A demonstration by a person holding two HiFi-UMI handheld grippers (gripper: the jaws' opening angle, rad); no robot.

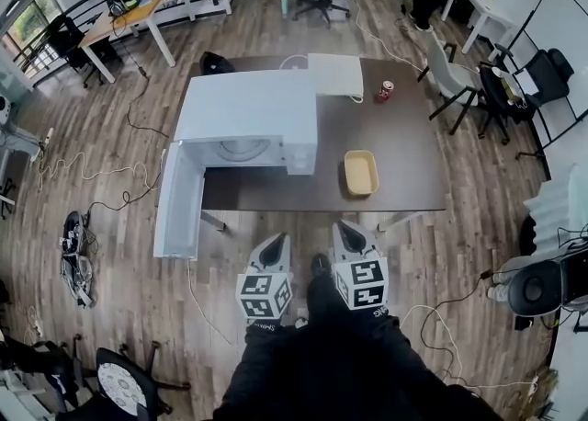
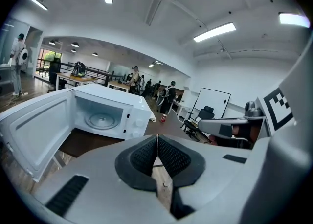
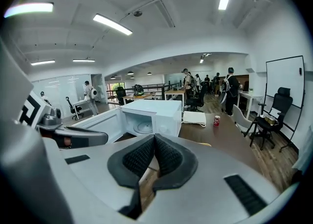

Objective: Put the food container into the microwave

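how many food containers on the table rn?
1. The food container sits on the table, right of the open microwave. The microwave cavity shows only its turntable.

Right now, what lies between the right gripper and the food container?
Nothing stands there: in the head view, only a bare strip of table separates the right gripper from the food container.

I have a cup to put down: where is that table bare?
The table is bare right of the food container, up to the red can, and along the front edge before the microwave. The left is crowded: the microwave and its open door take it up.
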